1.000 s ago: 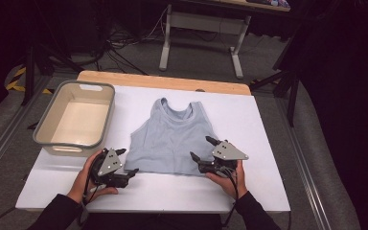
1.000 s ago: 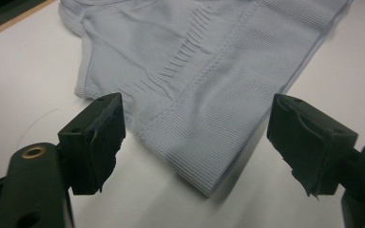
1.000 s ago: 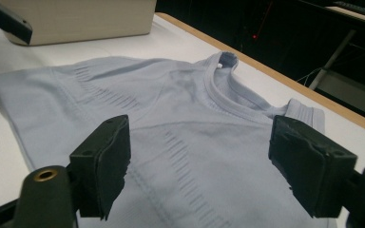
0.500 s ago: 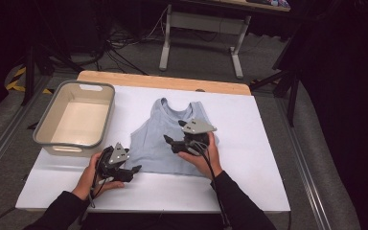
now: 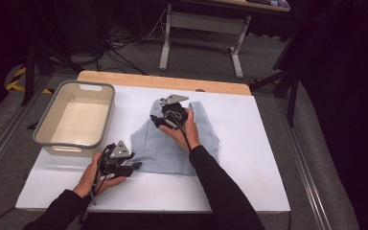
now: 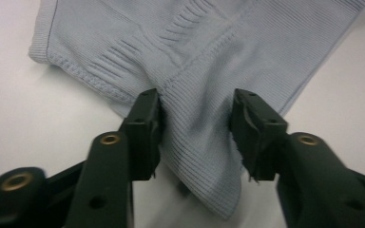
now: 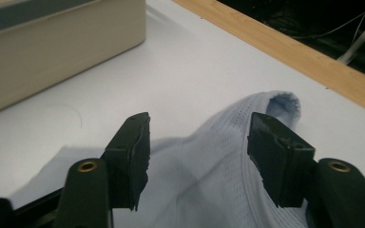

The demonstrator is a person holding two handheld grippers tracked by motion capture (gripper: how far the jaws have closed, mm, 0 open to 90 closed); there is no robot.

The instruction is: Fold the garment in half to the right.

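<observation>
A light blue ribbed tank top (image 5: 159, 149) lies flat on the white table (image 5: 254, 143). My left gripper (image 5: 136, 166) sits at the top's lower left hem corner. In the left gripper view, my left gripper (image 6: 197, 109) has been closing, and the hem cloth (image 6: 204, 61) bunches up between its jaws, which still stand apart. My right gripper (image 5: 156, 120) hovers over the upper left of the top, near a shoulder strap. In the right gripper view, my right gripper (image 7: 197, 137) has narrowed but is open, with the strap's cloth (image 7: 218, 175) under and between its jaws.
A beige bin (image 5: 57, 143) with nothing in it stands at the table's left, and its wall (image 7: 52, 42) shows near my right gripper. A wooden strip (image 5: 163, 81) edges the far side of the table. Bare white surface lies right of the top.
My right gripper has moved from the lower right hem up and left to the strap area. My left gripper stayed at the lower left corner, and its jaws came closer together around the cloth.
</observation>
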